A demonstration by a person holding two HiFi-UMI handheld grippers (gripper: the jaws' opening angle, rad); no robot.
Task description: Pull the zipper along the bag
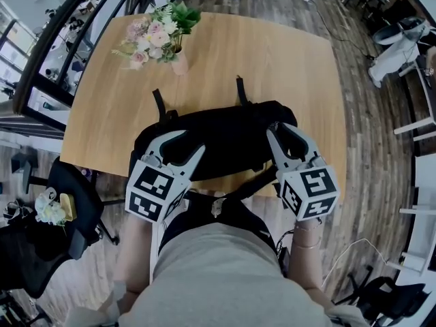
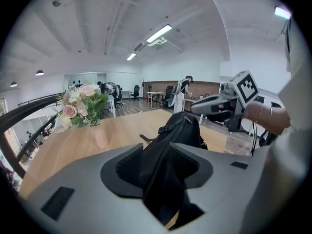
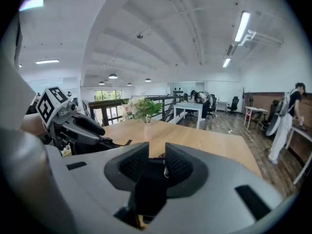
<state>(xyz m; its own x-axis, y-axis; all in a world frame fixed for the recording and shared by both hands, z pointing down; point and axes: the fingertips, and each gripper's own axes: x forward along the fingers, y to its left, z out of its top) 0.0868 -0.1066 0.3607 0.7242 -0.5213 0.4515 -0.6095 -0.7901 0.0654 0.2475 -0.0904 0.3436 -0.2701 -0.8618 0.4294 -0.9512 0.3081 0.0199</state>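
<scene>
Bag (image 1: 225,138) first: it is black and lies slumped along the near edge of the table (image 1: 272,53), right in front of me, with two straps (image 1: 159,104) trailing onto the bare wood behind it and another hanging over the near edge. My left gripper (image 1: 187,145) is at the bag's left end, tilted a little downward, and its fingers are released. In the left gripper view the pads (image 2: 129,162) stand well apart with a raised fold of bag fabric between them, and the zip (image 2: 176,134) runs along the ridge of that fold toward the far end. I cannot tell whether the fabric touches the pads, but they are not clamped on it. My right gripper (image 1: 283,133) is at the bag's right end, also tilted downward and released. In the right gripper view the gap between its pads (image 3: 180,167) shows bare table beyond and black fabric low down. A small bright piece (image 3: 166,171) sits just beside the right-hand pad, but it is too small for me to say what it is. Flowers (image 1: 158,33) in a pink vase (image 1: 180,63) stand at the table's far left, well apart from the bag.
</scene>
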